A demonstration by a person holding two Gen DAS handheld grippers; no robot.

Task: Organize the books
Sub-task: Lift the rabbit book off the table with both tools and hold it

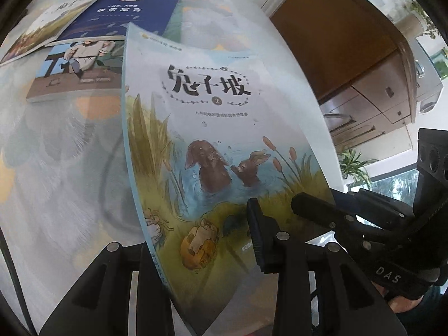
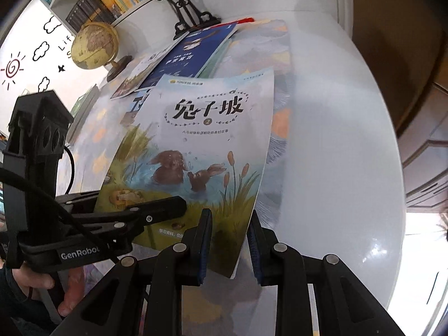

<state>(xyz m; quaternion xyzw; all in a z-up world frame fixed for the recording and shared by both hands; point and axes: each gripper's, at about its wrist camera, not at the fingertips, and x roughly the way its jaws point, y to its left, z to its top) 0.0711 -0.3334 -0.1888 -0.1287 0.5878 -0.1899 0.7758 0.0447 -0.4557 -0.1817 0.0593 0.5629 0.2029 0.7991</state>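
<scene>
A thin picture book with two rabbits on its cover (image 1: 212, 128) (image 2: 201, 140) hangs tilted above the table, bent a little. My left gripper (image 1: 198, 229) (image 2: 173, 205) is shut on its lower left corner near the spine, with one finger flat on the cover. On the lower right corner my right gripper (image 2: 230, 224) (image 1: 313, 207) is shut, one pad in front of the cover and one behind. At the back lie a dark blue book (image 1: 126, 8) (image 2: 193, 53), a book with a seated figure (image 1: 75, 67) and a pale book (image 1: 56, 19) (image 2: 145, 70).
The round white table (image 2: 336, 140) carries a patterned cloth (image 1: 56, 182). A globe (image 2: 93, 46) and a black ornament stand (image 2: 190, 14) stand at its far edge. A wooden cabinet (image 1: 350, 42) lies beyond. A hand (image 2: 67, 288) holds the left gripper.
</scene>
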